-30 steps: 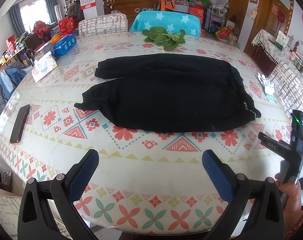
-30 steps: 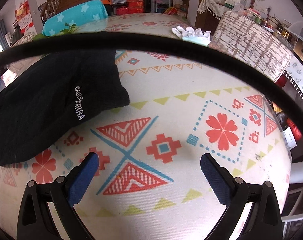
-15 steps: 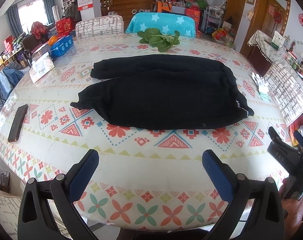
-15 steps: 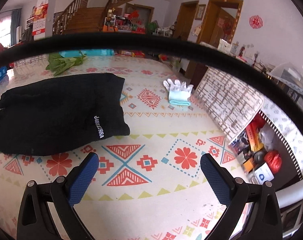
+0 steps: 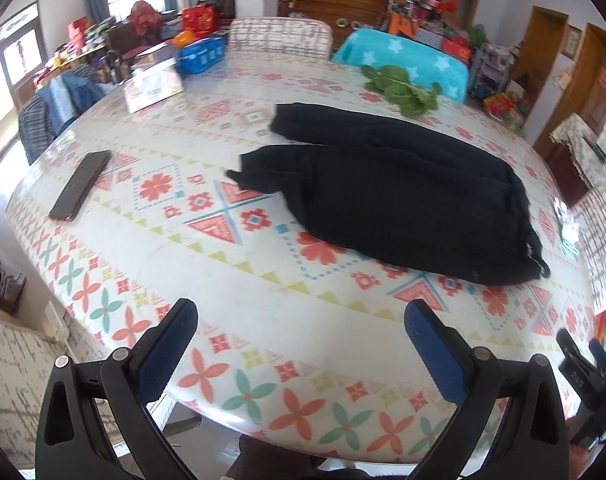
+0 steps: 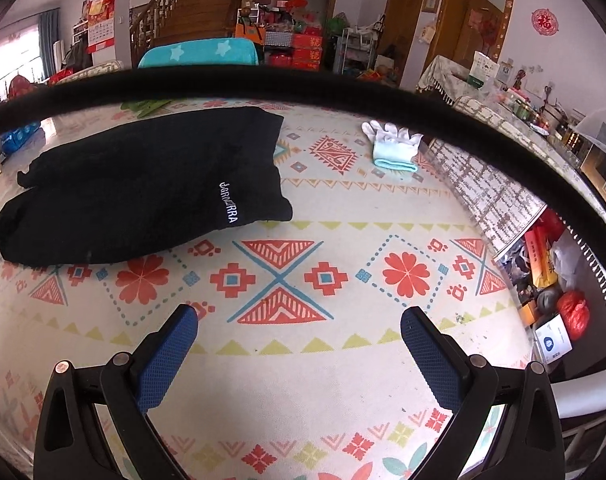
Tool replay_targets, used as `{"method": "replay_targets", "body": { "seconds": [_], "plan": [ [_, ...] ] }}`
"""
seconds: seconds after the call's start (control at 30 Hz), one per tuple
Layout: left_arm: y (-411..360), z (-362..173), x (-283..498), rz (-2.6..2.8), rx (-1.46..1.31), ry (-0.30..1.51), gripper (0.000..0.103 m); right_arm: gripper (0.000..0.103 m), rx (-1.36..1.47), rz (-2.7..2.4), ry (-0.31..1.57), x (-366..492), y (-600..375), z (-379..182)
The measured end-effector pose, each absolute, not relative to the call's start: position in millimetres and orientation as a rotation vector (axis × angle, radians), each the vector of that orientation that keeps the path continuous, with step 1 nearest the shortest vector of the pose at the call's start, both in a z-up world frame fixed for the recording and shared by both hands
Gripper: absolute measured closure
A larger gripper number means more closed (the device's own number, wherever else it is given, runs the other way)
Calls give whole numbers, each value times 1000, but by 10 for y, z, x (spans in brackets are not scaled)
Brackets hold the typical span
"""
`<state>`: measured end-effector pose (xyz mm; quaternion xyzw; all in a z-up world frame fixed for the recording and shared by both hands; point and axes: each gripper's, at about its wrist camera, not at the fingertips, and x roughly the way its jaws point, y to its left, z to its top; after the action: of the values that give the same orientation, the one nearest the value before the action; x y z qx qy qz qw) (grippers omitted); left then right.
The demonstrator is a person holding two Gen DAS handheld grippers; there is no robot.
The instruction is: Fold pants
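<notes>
Both your tongs are spread wide and empty: left gripper (image 5: 301, 344) and right gripper (image 6: 299, 344) hover over the table's (image 6: 303, 360) near edge. The black pants (image 5: 403, 200) lie flat mid-table, seemingly halved already. Take cuffs (image 5: 263, 172) and waistband (image 6: 259, 196) together, low and level.

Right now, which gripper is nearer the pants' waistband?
Right. The right gripper hovers off the waistband end of the black pants; the left gripper hangs back over the table's near edge.
</notes>
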<state>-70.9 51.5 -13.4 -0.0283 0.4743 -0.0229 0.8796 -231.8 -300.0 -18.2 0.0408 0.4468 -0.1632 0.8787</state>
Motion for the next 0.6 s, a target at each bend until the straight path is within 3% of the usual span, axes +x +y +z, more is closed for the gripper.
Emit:
{"method": "replay_targets", "body": {
  "seconds": [0.3, 0.43, 0.6],
  "plan": [
    [1024, -230, -542, 58, -101, 1022, 0, 2, 163, -242, 969, -2293, -3075, -249],
    [1176, -306, -346, 45, -148, 1048, 0, 11, 249, -199, 995, -2142, -3128, -283],
    [1268, -428, 68, 34, -200, 1055, 0, 12, 338, -180, 1026, -1893, -3154, -305]
  ]
}}
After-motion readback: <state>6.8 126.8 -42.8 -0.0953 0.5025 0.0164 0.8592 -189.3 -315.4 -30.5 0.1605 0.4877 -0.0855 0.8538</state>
